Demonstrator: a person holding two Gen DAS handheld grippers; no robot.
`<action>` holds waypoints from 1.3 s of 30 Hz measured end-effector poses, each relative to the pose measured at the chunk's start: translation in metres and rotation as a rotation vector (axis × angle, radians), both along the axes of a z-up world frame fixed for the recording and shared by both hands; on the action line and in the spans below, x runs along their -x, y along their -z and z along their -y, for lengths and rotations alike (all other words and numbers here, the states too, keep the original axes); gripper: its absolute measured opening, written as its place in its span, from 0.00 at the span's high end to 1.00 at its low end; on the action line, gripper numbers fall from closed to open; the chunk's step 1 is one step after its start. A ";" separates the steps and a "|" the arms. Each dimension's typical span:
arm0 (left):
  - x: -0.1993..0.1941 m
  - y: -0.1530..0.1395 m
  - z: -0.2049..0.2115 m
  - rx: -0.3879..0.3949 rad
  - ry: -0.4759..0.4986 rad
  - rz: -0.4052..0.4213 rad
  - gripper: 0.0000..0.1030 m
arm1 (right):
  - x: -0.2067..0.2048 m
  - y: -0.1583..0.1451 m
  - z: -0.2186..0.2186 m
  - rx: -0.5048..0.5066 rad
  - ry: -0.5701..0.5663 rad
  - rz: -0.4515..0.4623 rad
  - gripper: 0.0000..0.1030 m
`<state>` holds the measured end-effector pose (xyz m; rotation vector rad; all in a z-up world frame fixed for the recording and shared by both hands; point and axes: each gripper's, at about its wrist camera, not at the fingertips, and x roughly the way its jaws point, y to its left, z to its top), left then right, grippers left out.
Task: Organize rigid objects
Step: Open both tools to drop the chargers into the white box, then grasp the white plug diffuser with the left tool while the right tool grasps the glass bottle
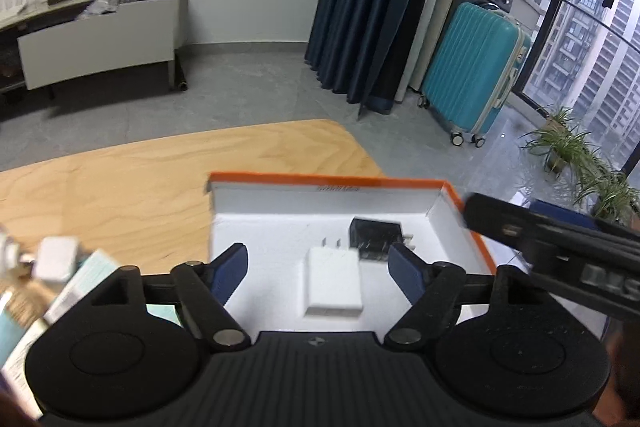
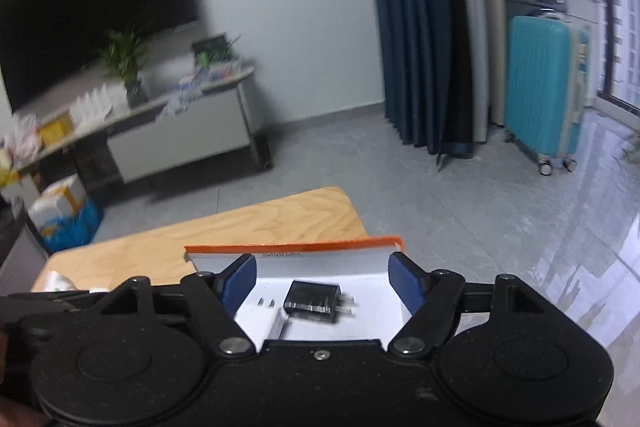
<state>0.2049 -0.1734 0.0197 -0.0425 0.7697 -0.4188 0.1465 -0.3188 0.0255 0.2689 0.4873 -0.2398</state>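
Observation:
An open white box with an orange rim (image 1: pixel 460 193) sits on the wooden table (image 1: pixel 160 171). Inside lie a white plug charger (image 1: pixel 334 281) and a black plug charger (image 1: pixel 374 237) side by side. My left gripper (image 1: pixel 320 267) is open and empty, hovering over the box with the white charger between its fingers' line. My right gripper (image 2: pixel 322 281) is open and empty above the same box (image 2: pixel 296 247); the black charger (image 2: pixel 314 301) lies between its fingers. The right gripper's body shows at the right of the left wrist view (image 1: pixel 560 247).
Small white and teal boxes (image 1: pixel 72 279) lie blurred on the table's left. Beyond the table are grey floor, a white TV cabinet (image 1: pixel 100 39), dark blue curtains (image 1: pixel 372 3), a teal suitcase (image 1: pixel 476 67) and potted plants (image 1: pixel 568 147) by the window.

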 end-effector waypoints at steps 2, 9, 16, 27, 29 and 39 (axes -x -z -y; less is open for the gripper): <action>0.011 -0.002 -0.006 -0.026 -0.010 0.003 0.18 | 0.022 0.006 -0.013 0.000 0.010 0.010 0.11; 0.044 -0.009 -0.043 -0.046 -0.086 0.021 0.14 | 0.068 0.036 -0.060 0.008 -0.018 0.004 0.10; 0.069 -0.016 -0.081 -0.035 -0.173 0.028 0.12 | 0.065 0.060 -0.081 0.167 -0.024 -0.013 0.10; 0.103 -0.017 -0.131 -0.042 -0.292 0.045 0.11 | 0.056 0.068 -0.070 0.181 -0.048 -0.031 0.10; 0.110 -0.016 -0.143 -0.053 -0.308 0.055 0.10 | 0.061 0.067 -0.067 0.214 -0.034 -0.023 0.10; 0.135 -0.004 -0.198 -0.034 -0.430 0.044 0.07 | 0.075 0.045 -0.061 0.249 -0.003 0.009 0.10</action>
